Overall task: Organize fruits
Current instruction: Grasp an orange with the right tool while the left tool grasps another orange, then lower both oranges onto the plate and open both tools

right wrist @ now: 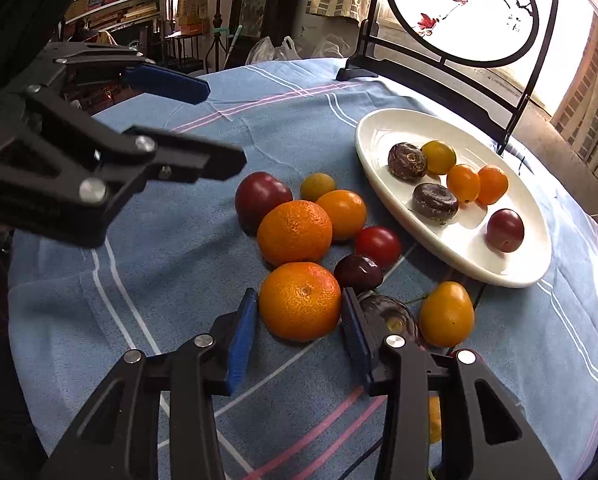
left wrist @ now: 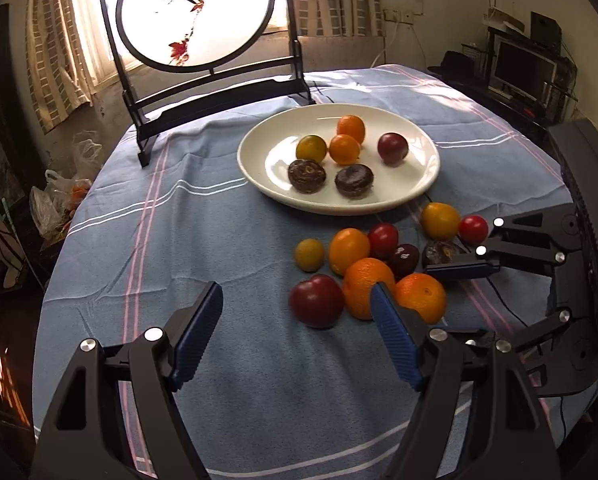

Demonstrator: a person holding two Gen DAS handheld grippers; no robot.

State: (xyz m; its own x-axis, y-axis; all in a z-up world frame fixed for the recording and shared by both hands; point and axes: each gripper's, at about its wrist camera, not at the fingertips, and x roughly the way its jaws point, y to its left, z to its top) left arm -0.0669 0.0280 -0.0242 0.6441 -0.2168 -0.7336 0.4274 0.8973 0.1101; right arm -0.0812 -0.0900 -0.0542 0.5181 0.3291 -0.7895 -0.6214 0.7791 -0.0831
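Note:
A white plate (left wrist: 259,168) holds several small fruits; it also shows in the right wrist view (right wrist: 379,128). A pile of loose fruit lies on the blue cloth in front of it: two oranges (left wrist: 365,280) (left wrist: 421,296), a dark red plum (left wrist: 317,300), small tomatoes and yellow fruits. My left gripper (left wrist: 297,304) is open and empty, above the cloth just before the plum. My right gripper (right wrist: 299,312) is open, its blue pads on either side of the near orange (right wrist: 299,300), close to it. It appears from the side in the left wrist view (left wrist: 459,268).
A black-framed round screen (left wrist: 195,12) with birds stands behind the plate. The table edge curves at left, with plastic bags (left wrist: 59,200) beyond. A monitor and shelves (left wrist: 527,68) stand at far right. The left gripper also shows in the right wrist view (right wrist: 203,120).

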